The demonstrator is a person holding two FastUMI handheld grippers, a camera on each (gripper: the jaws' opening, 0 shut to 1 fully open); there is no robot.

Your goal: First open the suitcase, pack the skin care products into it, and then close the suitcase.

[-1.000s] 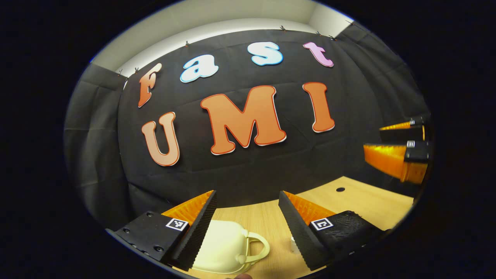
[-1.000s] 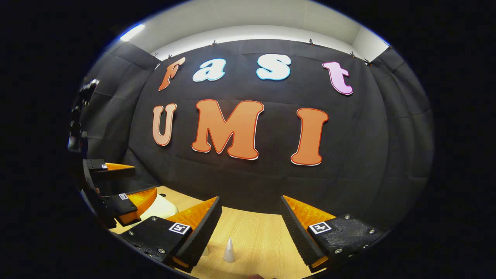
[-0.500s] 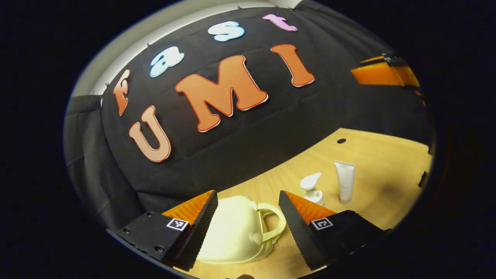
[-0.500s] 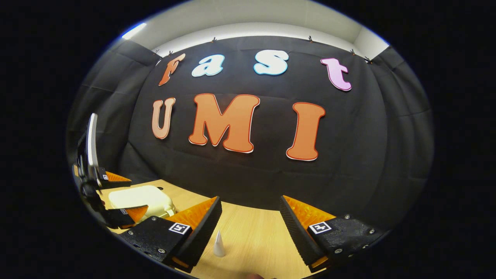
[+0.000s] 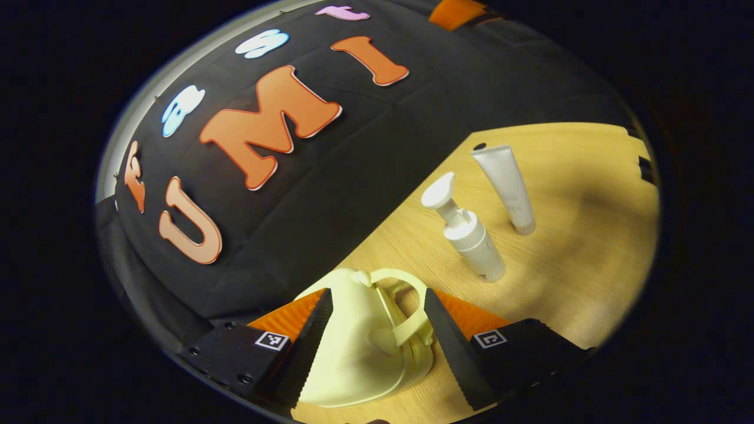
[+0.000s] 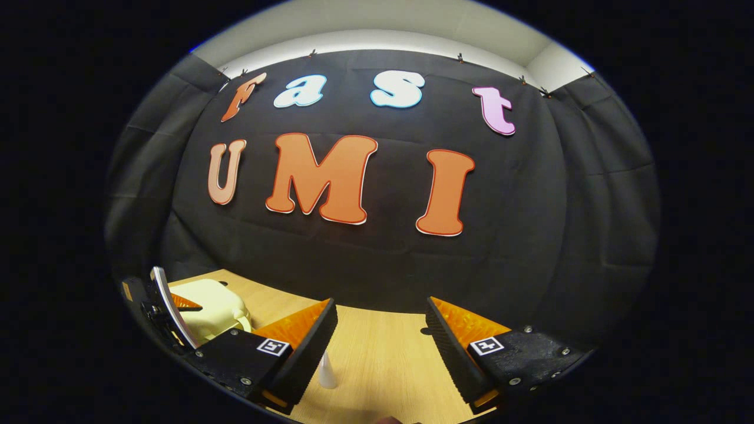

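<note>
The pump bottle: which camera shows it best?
The left gripper view: the pump bottle stands whole on the table, beside the tube. The right gripper view catches a white tip by its own finger, too little to identify.

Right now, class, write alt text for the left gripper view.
The left tongs hang open around a closed cream suitcase on a wooden table. Beyond it stand a white pump bottle and a white tube.

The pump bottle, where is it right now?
In the left gripper view the pump bottle stands on the wooden table, right of the cream suitcase, with the white tube just beyond it.
</note>
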